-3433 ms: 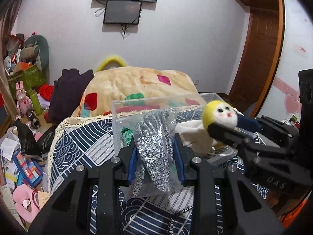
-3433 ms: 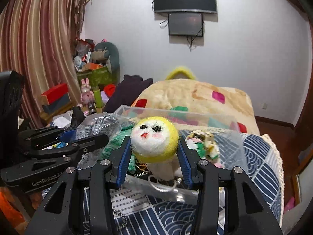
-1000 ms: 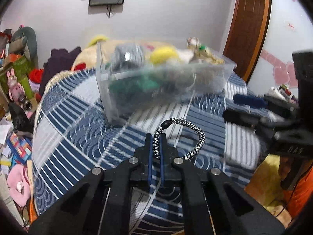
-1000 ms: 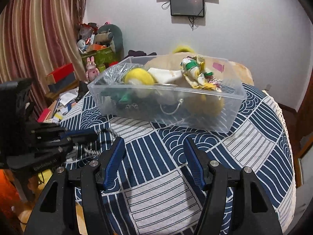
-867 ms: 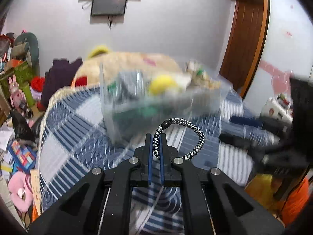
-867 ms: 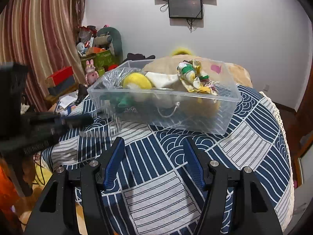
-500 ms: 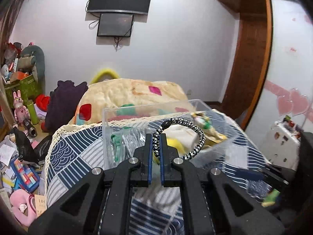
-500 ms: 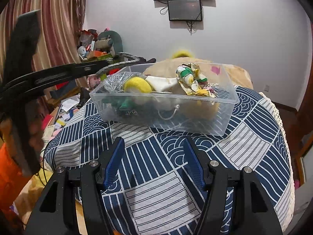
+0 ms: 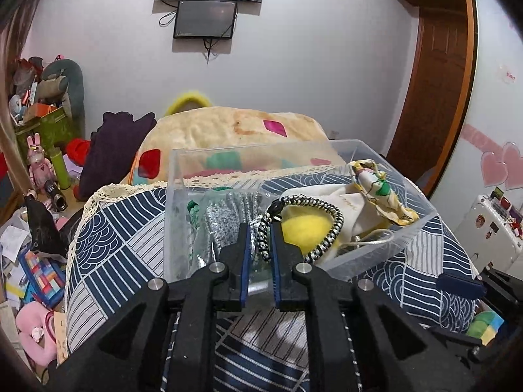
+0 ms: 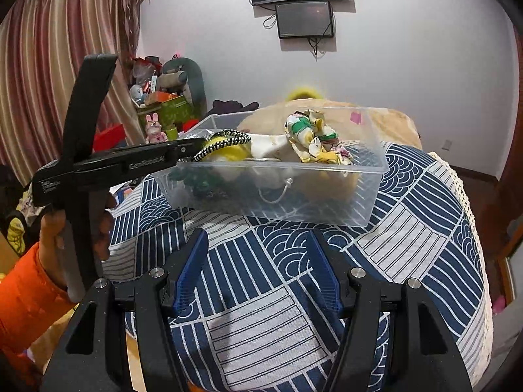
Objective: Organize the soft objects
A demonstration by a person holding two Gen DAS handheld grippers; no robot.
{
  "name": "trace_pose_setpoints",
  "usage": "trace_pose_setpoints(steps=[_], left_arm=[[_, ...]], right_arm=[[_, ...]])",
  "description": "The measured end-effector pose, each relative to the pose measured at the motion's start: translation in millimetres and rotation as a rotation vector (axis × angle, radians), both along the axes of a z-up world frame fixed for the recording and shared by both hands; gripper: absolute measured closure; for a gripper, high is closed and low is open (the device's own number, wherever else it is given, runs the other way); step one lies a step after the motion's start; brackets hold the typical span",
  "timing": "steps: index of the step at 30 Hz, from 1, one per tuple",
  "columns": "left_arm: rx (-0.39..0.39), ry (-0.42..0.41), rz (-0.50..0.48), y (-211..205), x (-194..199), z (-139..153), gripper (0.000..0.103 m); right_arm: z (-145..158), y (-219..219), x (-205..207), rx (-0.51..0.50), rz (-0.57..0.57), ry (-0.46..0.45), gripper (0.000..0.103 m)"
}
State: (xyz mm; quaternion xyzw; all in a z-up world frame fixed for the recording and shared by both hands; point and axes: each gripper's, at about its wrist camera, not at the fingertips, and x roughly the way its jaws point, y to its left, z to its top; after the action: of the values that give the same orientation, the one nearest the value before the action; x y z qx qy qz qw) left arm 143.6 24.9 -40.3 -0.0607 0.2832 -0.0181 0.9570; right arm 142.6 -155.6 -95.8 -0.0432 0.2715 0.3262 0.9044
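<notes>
Pretty much wrapped up: the left gripper (image 9: 260,245) has its jaws clenched on the braided cord loop (image 9: 307,225) over the clear bin (image 10: 369,179) at 12 o'clock, already stuffed with soft things, while the right gripper (image 10: 258,272) hangs spread and empty above the blue patterned bed cover (image 10: 408,238) in a cluttered bedroom.

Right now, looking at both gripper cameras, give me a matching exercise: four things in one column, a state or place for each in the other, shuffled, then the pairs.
1. left gripper
2. right gripper
3. yellow felt ball
4. patterned cloth

A. open, over the bedspread
B. piled at the top of the clear bin
C. shut on the braided cord
D. in the bin, behind the cord loop

Pairs: 1-C, 2-A, 3-D, 4-B
</notes>
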Motion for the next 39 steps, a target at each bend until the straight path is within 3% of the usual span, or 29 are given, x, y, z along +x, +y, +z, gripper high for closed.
trace_pose_setpoints(steps=[13, 16, 18, 20, 23, 28, 30, 32, 39], left_arm=[[-0.035, -0.115, -0.066, -6.0, -68.8, 34.3, 0.087], [-0.043, -0.157, -0.082, -9.5, -85.6, 42.2, 0.071], [-0.038, -0.190, -0.075, -12.4, -96.1, 46.2, 0.053], [-0.023, -0.224, -0.071, -15.2, -106.7, 50.9, 0.051], [-0.012, -0.245, -0.072, -17.8, -116.7, 55.8, 0.047], [0.000, -0.277, -0.048, -18.3, -127.1, 59.7, 0.031], [-0.006, -0.284, -0.037, -17.2, -129.4, 60.3, 0.014], [-0.018, -0.298, -0.026, -15.8, -132.2, 60.7, 0.004], [0.009, -0.318, -0.007, -16.6, -136.0, 62.7, 0.002]], right_arm=[[41.9, -6.0, -18.8, 0.040, -0.027, -0.119, 0.044], [54.7, -8.4, -24.5, 0.061, -0.037, -0.156, 0.044], [63.6, -10.1, -28.8, 0.080, -0.045, -0.183, 0.044], [69.6, -11.2, -30.2, 0.096, -0.048, -0.198, 0.043], [75.8, -13.1, -33.8, 0.117, -0.061, -0.229, 0.025], [78.6, -12.8, -39.6, 0.119, -0.072, -0.273, 0.021], [78.4, -12.8, -40.6, 0.114, -0.079, -0.288, 0.018], [77.8, -13.5, -41.2, 0.116, -0.083, -0.295, 0.014], [78.4, -14.5, -44.5, 0.125, -0.084, -0.314, 0.003]])
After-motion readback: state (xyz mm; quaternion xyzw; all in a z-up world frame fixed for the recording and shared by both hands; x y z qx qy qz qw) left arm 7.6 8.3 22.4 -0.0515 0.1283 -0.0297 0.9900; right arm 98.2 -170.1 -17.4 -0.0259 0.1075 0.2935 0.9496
